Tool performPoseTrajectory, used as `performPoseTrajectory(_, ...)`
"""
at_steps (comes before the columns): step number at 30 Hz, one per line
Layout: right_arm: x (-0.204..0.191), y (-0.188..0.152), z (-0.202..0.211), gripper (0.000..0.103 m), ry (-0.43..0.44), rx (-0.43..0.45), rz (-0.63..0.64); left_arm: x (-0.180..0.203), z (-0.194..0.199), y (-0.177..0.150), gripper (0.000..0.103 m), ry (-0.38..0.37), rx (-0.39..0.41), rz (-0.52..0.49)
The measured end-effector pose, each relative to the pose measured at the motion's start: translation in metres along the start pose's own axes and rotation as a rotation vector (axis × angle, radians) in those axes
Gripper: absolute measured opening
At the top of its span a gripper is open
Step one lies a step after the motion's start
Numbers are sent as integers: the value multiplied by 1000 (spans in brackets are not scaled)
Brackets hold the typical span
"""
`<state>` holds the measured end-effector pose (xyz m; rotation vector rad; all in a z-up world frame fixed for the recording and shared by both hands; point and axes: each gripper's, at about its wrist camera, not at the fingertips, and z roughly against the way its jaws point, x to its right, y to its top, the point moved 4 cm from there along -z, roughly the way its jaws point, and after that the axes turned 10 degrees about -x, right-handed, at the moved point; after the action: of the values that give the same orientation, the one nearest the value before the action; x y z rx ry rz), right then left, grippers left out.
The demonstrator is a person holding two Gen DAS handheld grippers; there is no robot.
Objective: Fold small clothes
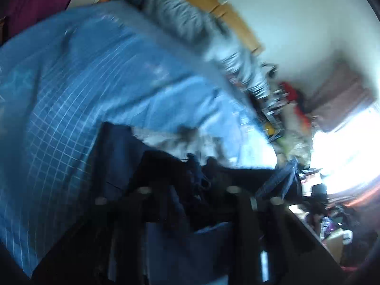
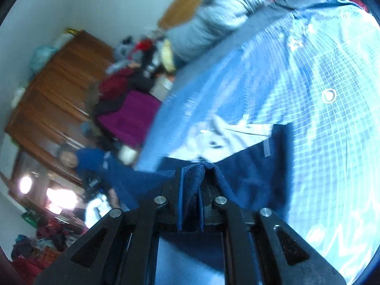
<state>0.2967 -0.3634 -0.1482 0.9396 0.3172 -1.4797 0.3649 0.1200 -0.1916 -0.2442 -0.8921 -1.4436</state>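
A dark navy garment (image 2: 251,173) lies on the blue grid mat (image 2: 320,71), partly over a white piece of clothing (image 2: 225,137). My right gripper (image 2: 193,175) is shut on a bunched fold of the navy cloth, which rises between its pads. In the blurred left wrist view the same navy garment (image 1: 116,156) and its drawstring spread under my left gripper (image 1: 187,166). Its dark fingers stand apart with cloth between them, and I see no pinch. The white clothing (image 1: 171,140) lies just beyond.
A grey puffy jacket (image 2: 220,7) lies at the mat's far edge. Past the mat's edge are a magenta cloth (image 2: 130,116), a clothes pile (image 2: 142,54), a wooden cabinet (image 2: 52,87) and a person in a blue top (image 2: 95,161). A bright window (image 1: 344,154) glares.
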Motion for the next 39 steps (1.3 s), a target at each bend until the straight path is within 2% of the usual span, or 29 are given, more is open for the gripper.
performPoseTrajectory(1, 15, 7, -14, 20, -25, -17, -23, -19, -26, 4, 61, 61, -43, 16)
performPoseTrajectory(2, 31, 11, -30, 22, -60, -39, -42, -38, -48, 6, 63, 129, -88, 35)
performPoseTrajectory(3, 45, 15, -45, 30, -122, -58, -56, -54, -60, 8, 64, 170, -115, 74)
performPoseTrajectory(4, 57, 15, -56, 36, -176, -79, -70, -64, -62, 10, 64, 138, -95, 111)
performPoseTrajectory(6, 67, 12, -66, 39, -226, -85, -92, -65, -47, 12, 65, 98, -31, 135)
performPoseTrajectory(9, 65, 6, -58, 43, -192, -35, -66, -56, -30, 6, 69, 118, -6, 83)
performPoseTrajectory(12, 70, 1, -53, 44, -176, -18, -61, -46, -27, 3, 69, 228, -48, -34)
performPoseTrajectory(14, 77, 0, -51, 47, -150, -14, -80, -39, -28, 5, 69, 263, -78, -96)
performPoseTrajectory(17, 82, -3, -50, 51, -132, -14, -87, -31, -39, 18, 69, 312, -107, -176)
performPoseTrajectory(19, 82, -3, -55, 58, -130, -21, -72, -25, -49, 19, 69, 375, -131, -243)
performPoseTrajectory(22, 75, -3, -54, 59, -141, -8, -46, -26, -75, 27, 67, 440, -182, -264)
performPoseTrajectory(24, 68, -5, -48, 61, -182, 15, -9, -34, -85, 25, 67, 436, -210, -243)
performPoseTrajectory(27, 61, -8, -42, 79, -244, 43, 53, -36, -85, 20, 67, 418, -186, -250)
performPoseTrajectory(28, 61, -9, -42, 80, -256, 44, 67, -37, -83, 18, 67, 411, -184, -251)
performPoseTrajectory(31, 67, -7, -57, 80, -270, -7, 68, -37, -82, 15, 67, 402, -183, -255)
performPoseTrajectory(35, 69, 1, -76, 80, -315, -5, 89, -33, -84, 12, 67, 405, -183, -267)
performPoseTrajectory(36, 69, 4, -82, 75, -338, -10, 100, -32, -85, 13, 66, 406, -173, -263)
performPoseTrajectory(37, 70, 7, -90, 59, -375, -21, 112, -34, -84, 11, 66, 408, -158, -258)
performPoseTrajectory(39, 72, 13, -103, 47, -404, -31, 134, -40, -80, 7, 62, 397, -119, -229)
